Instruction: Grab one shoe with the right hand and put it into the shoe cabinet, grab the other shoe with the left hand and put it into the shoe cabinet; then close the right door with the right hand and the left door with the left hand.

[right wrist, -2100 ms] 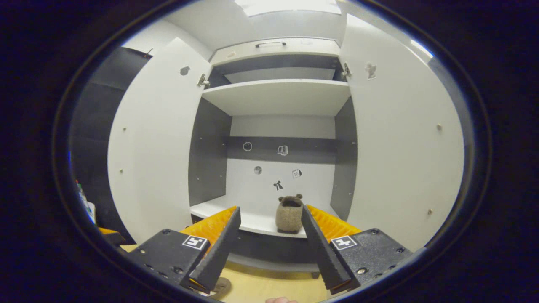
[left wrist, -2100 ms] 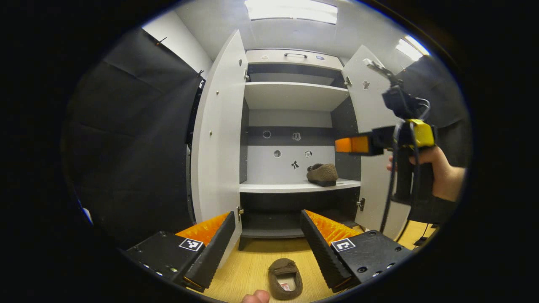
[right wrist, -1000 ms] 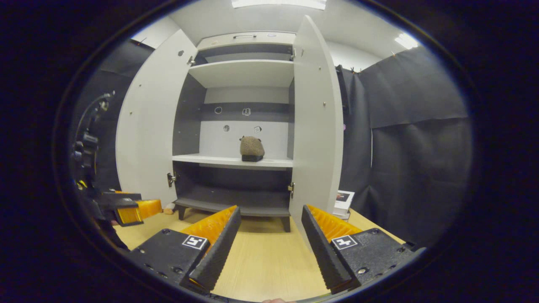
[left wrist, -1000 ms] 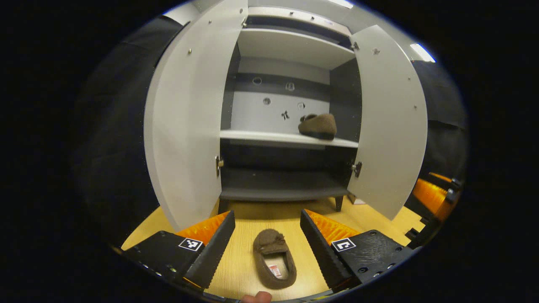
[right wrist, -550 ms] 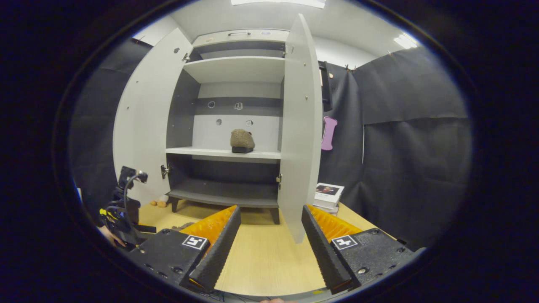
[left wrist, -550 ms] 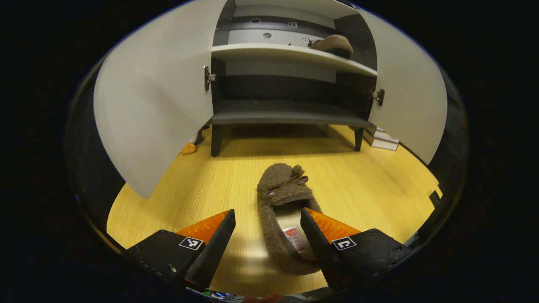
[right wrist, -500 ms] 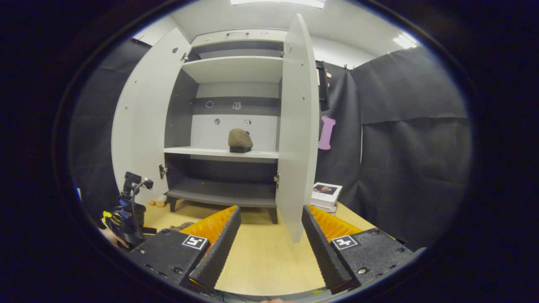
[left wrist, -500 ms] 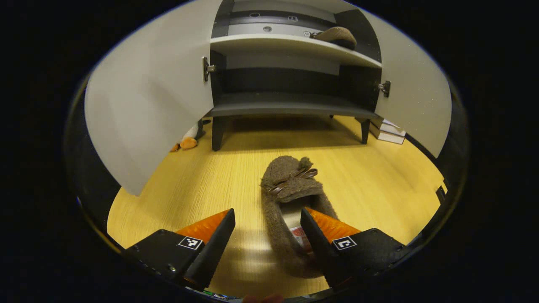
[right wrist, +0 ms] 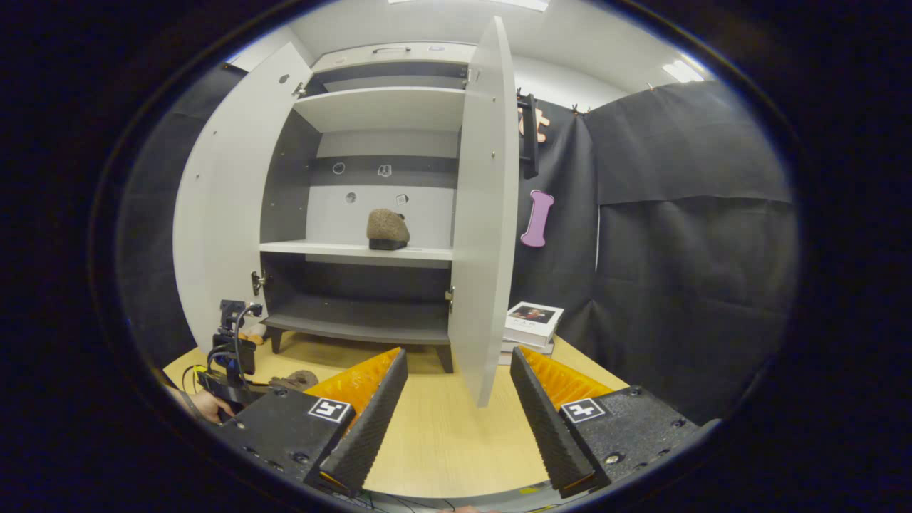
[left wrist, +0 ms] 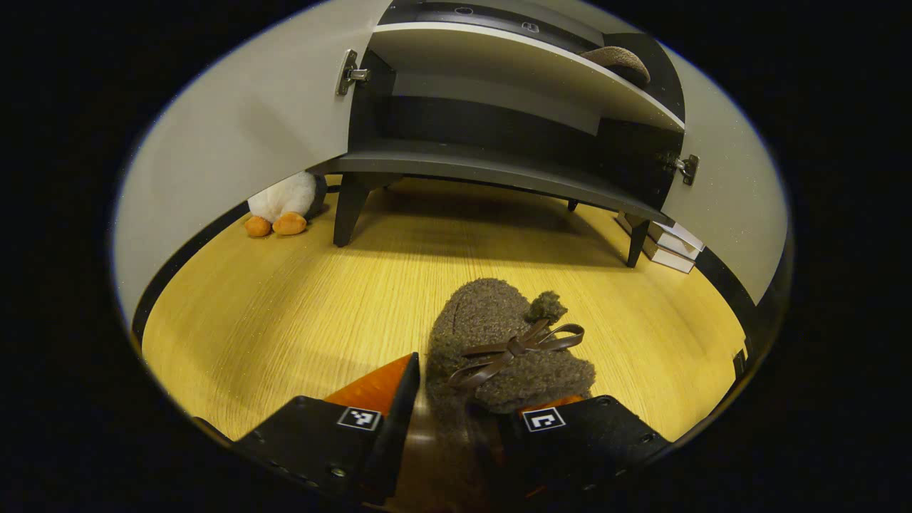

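Note:
A fuzzy brown shoe with a bow (left wrist: 502,342) lies on the wooden floor (left wrist: 299,306) in front of the shoe cabinet (left wrist: 484,171). My left gripper (left wrist: 456,385) has one finger outside the shoe's side wall and the other inside under the toe cover, pressing on that wall. The other brown shoe (right wrist: 387,229) stands on the cabinet's white middle shelf (right wrist: 320,248), and its heel (left wrist: 616,60) peeks over the shelf edge in the left gripper view. My right gripper (right wrist: 456,370) hangs open and empty over the floor, facing the edge of the open right door (right wrist: 484,214).
Both doors stand open; the left door (right wrist: 221,199) swings wide. A stack of books (right wrist: 531,324) lies right of the cabinet. A plush toy (left wrist: 281,206) sits by the cabinet's left leg. The left gripper (right wrist: 256,388) and a hand (right wrist: 206,406) appear low on the left.
My left gripper dropped to the floor shoe and its fingers closed on the side wall. My right gripper drew back from the cabinet and drifted right, staying open.

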The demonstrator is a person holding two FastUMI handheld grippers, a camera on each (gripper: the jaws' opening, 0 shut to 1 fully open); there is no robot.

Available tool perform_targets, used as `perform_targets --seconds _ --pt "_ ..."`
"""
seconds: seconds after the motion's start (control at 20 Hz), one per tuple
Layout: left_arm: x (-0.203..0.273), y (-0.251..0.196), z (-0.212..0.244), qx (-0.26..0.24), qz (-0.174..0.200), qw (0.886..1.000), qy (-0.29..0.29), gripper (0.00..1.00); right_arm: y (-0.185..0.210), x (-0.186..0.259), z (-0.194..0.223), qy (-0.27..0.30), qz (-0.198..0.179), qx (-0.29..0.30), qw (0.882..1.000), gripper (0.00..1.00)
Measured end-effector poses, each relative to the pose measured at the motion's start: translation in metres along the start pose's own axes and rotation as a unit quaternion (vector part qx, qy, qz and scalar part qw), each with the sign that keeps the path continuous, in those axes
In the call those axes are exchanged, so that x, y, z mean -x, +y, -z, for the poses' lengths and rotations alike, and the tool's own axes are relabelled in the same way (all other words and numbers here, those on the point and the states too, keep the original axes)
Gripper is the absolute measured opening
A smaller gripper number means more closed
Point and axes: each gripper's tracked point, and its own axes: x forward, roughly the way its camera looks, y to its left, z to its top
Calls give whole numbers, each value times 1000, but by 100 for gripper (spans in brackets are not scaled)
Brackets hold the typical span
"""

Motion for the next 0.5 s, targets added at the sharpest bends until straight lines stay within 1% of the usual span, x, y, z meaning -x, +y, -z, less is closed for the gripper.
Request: perform_targets --seconds 0.05,0.1,0.15,0.2,0.25,0.3,0.4,0.45,0.5 --pt "1 -1 1 -3 -3 1000 2 51 -1 0 -1 1 2 -1 1000 92" --pt "1 2 0 -9 -10 1000 -1 47 0 -2 -2 1 1 -3 1000 93" --pt "-1 9 -4 -14 -19 1000 -9 47 1 -2 -3 1 -2 -4 1000 92" --pt "-1 10 -3 -8 -18 1000 -8 23 2 -3 -2 1 -6 -3 1000 92" --pt "-1 11 -5 3 -13 1000 -12 17 4 -5 -1 4 -10 0 1000 92" --pt "3 15 -3 8 -18 1000 -11 11 7 -7 0 5 -15 3 1000 92" --pt "5 15 -2 15 -22 1000 -8 2 15 -11 -1 5 -25 5 1000 93" --pt "13 19 -6 12 -41 999 -10 3 18 -12 -1 4 -30 7 1000 93" --pt "26 22 -16 5 -59 998 -27 3 20 -13 -2 1 -34 9 999 93"
